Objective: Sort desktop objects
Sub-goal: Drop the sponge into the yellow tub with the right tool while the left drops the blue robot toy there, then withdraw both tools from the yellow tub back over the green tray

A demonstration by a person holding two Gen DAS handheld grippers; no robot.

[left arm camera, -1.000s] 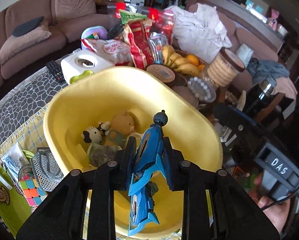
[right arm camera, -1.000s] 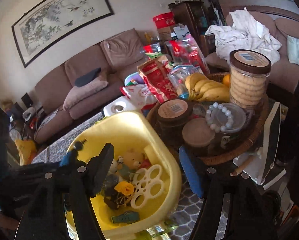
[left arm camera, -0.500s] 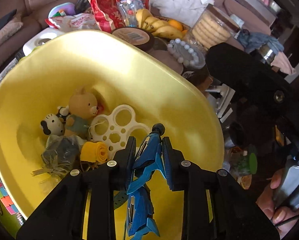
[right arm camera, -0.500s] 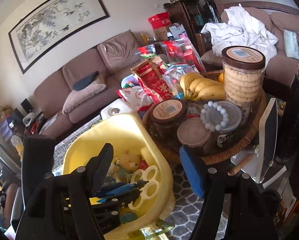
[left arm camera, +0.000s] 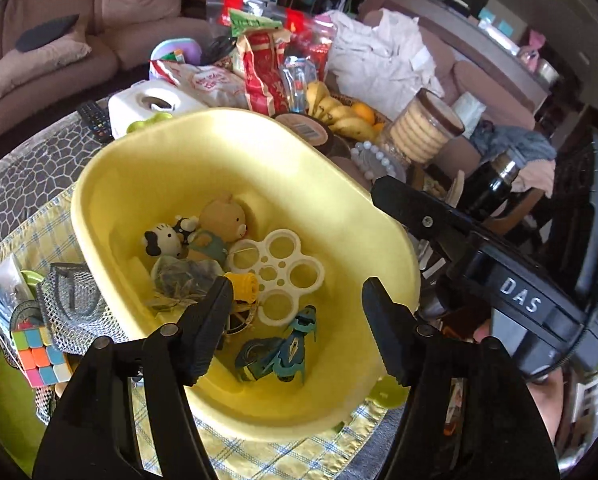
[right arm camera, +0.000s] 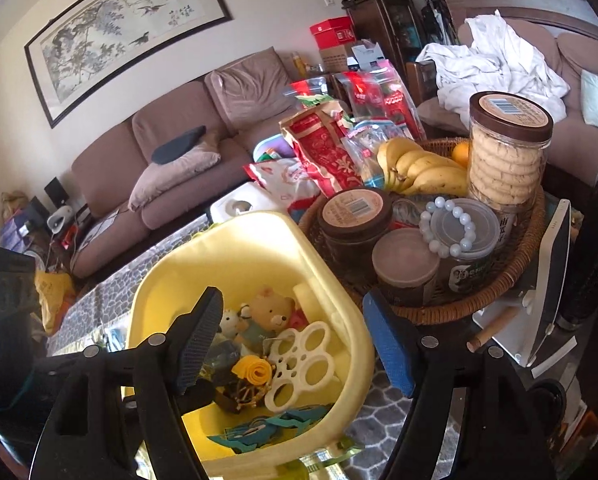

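Both grippers stand wide open and empty. Left gripper (left arm camera: 295, 320) hovers over the yellow tub (left arm camera: 147, 168); the blue toy (left arm camera: 279, 354) lies inside, near wall. Next candidate, the colour cube (left arm camera: 39, 350), lies left, outside the tub, nearer this gripper than the right gripper (right arm camera: 291, 340).

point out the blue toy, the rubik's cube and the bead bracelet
blue toy (left arm camera: 277, 354), left wrist view, on its body, lying in the basin
rubik's cube (left arm camera: 39, 354), left wrist view, on its front face
bead bracelet (right arm camera: 451, 226), right wrist view, on a bead of the ring
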